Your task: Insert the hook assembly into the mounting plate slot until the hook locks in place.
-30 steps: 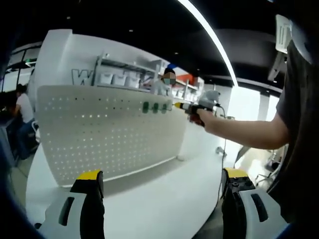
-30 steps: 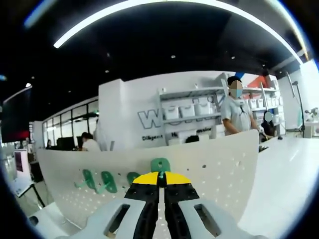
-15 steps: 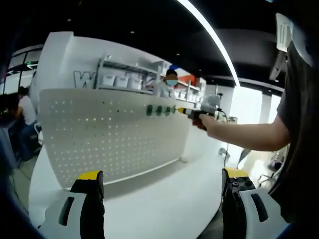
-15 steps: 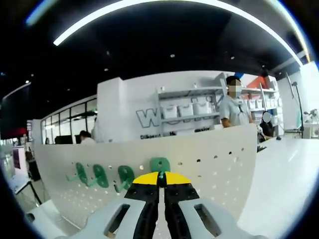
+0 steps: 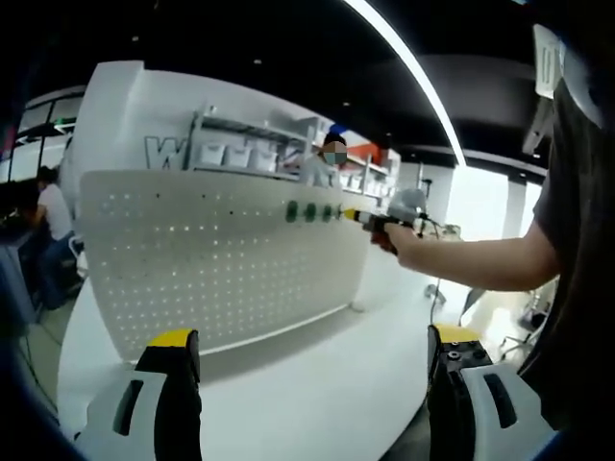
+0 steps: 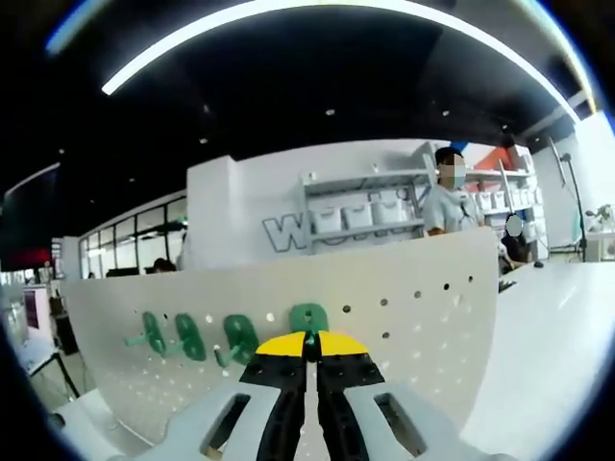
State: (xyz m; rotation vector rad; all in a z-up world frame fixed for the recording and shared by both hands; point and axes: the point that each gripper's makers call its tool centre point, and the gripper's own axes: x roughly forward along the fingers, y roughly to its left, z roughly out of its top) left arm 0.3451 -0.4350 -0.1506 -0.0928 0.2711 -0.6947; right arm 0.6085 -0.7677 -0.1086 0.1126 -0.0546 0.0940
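Our right tool pinches a green hook against the white board, mid-frame. Our left tool is spread wide, low over the bench.

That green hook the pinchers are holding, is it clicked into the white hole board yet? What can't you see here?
- Right gripper view: the green hook has its lower part and tip behind the shut right gripper, so locking into the pegboard can't be judged.
- Left gripper view: the right gripper and mounted hooks are too small to tell.
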